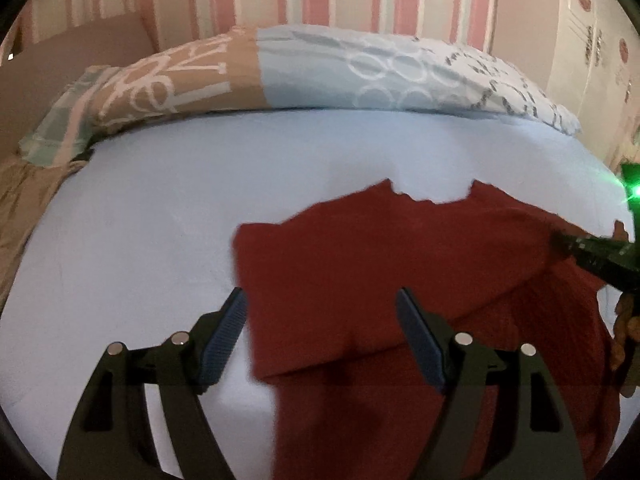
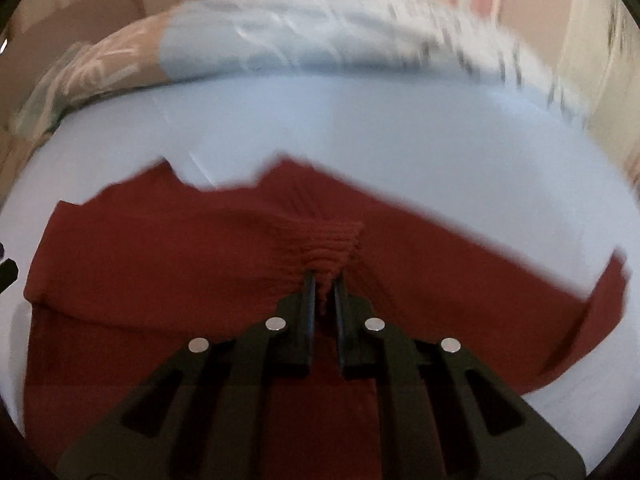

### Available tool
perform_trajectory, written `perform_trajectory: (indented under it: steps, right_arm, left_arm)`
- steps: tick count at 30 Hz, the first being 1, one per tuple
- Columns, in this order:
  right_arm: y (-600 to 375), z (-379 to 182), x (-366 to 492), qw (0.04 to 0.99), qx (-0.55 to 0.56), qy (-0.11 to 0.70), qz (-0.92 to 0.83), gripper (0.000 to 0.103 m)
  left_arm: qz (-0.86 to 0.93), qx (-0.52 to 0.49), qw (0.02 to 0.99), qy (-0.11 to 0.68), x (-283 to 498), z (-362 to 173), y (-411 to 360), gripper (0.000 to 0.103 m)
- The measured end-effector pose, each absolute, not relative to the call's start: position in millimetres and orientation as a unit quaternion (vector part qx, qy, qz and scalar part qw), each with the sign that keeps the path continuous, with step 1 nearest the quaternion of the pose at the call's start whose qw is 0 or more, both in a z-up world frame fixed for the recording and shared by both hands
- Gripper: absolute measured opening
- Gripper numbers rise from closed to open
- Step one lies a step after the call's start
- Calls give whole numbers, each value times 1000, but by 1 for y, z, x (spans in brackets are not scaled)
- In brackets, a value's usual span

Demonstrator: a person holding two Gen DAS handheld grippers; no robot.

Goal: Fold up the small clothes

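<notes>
The dark red knit garment (image 1: 400, 280) lies on the light blue bedsheet (image 1: 160, 200), with a patterned pillow (image 1: 320, 72) across the far edge at 12 o'clock. In the left wrist view the garment fills the field from 12 to 5 o'clock of the claw. Its left side appears already folded inward: a straight doubled edge runs from 11 down to 6 o'clock, and a lower layer extends toward the camera. The long axis appears to run near to far.

The left gripper (image 1: 320, 300) has its jaws spread wide. It grips nothing. Its left finger (image 1: 224, 332) stands over bare sheet just beside the folded edge; the right finger is over the cloth. Contact with the cloth cannot be confirmed.

The right gripper (image 2: 323, 280) has its jaws drawn nearly together on a bunched ridge of the garment (image 2: 160, 260). The fabric puckers into ribs directly ahead of the fingertips at 12 o'clock. A loose right-hand portion trails toward 3 o'clock, lifted at its corner. This view is motion-blurred.

Judgement: the right side fold is in hand. The pinched portion needs to travel toward 9 o'clock, across the long axis, onto the folded left half. The right gripper is the nearer and already engaged; the left gripper is positioned to steady the edge.
</notes>
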State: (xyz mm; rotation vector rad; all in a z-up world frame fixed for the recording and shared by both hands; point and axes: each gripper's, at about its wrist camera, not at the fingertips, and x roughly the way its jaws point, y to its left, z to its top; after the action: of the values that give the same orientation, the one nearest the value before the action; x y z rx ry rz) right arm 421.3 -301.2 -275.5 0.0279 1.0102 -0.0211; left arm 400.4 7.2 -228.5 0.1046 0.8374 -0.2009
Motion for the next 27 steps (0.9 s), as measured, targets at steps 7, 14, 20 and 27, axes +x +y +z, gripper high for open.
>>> perform_trajectory:
  steps: [7, 14, 20, 27]
  right_arm:
    - [-309, -255, 395, 894, 27, 447, -16, 64]
    - [-282, -285, 427, 860, 9, 509, 21, 67]
    - [-325, -244, 392, 897, 35, 440, 11, 81]
    - [-476, -214, 360, 893, 49, 421, -151, 83]
  left_arm:
    - [-119, 56, 892, 432, 418, -246, -21, 77]
    - [-129, 45, 892, 431, 419, -237, -40, 77]
    - [-129, 58, 896, 421, 416, -229, -53, 84]
    - [-150, 44, 898, 412, 420, -226, -88, 84]
